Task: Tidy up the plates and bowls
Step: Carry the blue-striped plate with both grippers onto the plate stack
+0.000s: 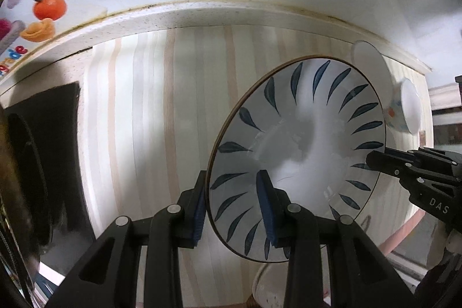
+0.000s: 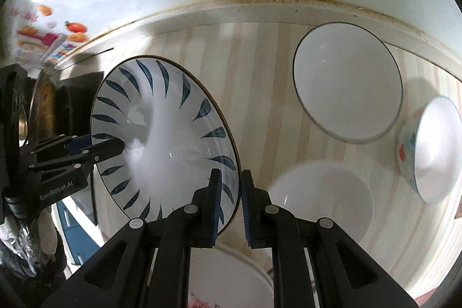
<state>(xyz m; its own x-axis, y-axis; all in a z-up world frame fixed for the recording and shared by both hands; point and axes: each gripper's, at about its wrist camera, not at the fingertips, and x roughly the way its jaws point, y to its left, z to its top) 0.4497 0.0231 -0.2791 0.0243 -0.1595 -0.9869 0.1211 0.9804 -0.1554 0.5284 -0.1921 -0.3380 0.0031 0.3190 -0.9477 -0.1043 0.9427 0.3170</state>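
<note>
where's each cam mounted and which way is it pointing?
Left wrist: on the left gripper, looking along its fingers at the blue-leaf plate whose rim they straddle; right gripper enters from the right.
Right wrist: on the right gripper, fingers astride the opposite rim; left gripper at left, white bowl beyond.
Shared: plate, both grippers, striped counter.

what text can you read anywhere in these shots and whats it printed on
"DAS": on the right claw, seen from the left wrist view.
"GenRobot.AI": on the left claw, seen from the right wrist view.
Colourful lettering on the wall sticker: cut off and blurred, not readable.
Sticker text in the right wrist view: too blurred to read.
The leaf-pattern plate: no text.
</note>
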